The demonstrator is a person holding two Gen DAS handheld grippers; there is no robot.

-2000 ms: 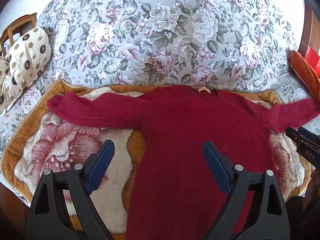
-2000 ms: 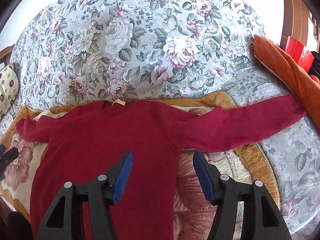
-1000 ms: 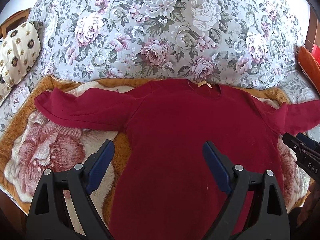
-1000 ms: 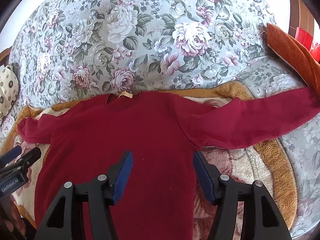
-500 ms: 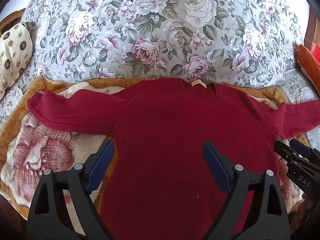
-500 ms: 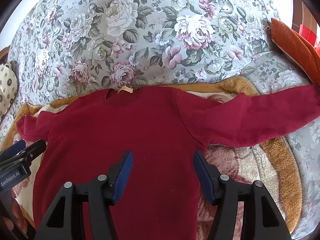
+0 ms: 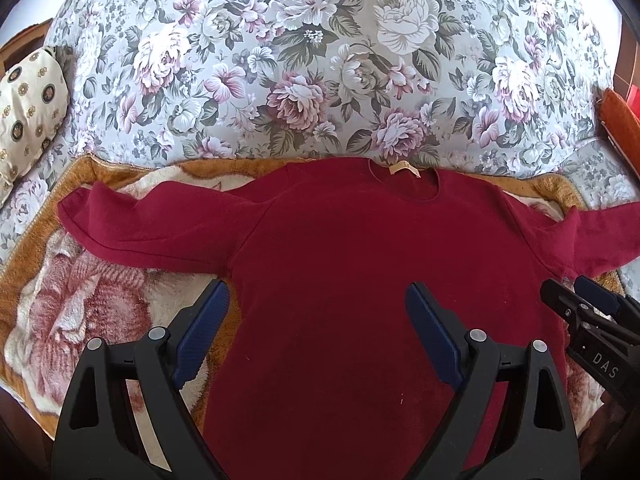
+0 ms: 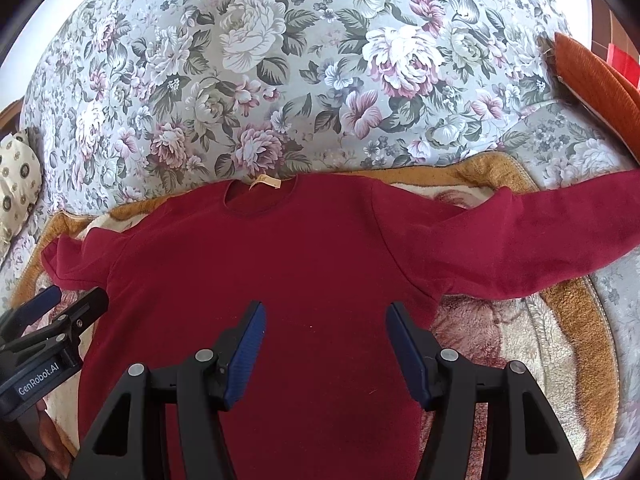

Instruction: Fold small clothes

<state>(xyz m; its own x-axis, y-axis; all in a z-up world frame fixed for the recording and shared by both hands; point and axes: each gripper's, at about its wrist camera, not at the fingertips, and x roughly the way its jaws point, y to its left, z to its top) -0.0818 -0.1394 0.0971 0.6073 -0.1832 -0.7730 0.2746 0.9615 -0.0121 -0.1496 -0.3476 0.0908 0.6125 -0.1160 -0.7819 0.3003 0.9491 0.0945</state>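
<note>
The left gripper and right gripper both hover with jaws spread wide and empty over the lower body of a dark red long-sleeved sweater. It lies flat, front up, sleeves stretched out to either side, on a plush orange-edged blanket with a rose pattern. White lettering on the left gripper's body reads "GenRobot.AI"; on the right gripper's, "DAS". A tan label sits inside the round neckline, its writing unreadable. Beyond lies a floral bedspread.
</note>
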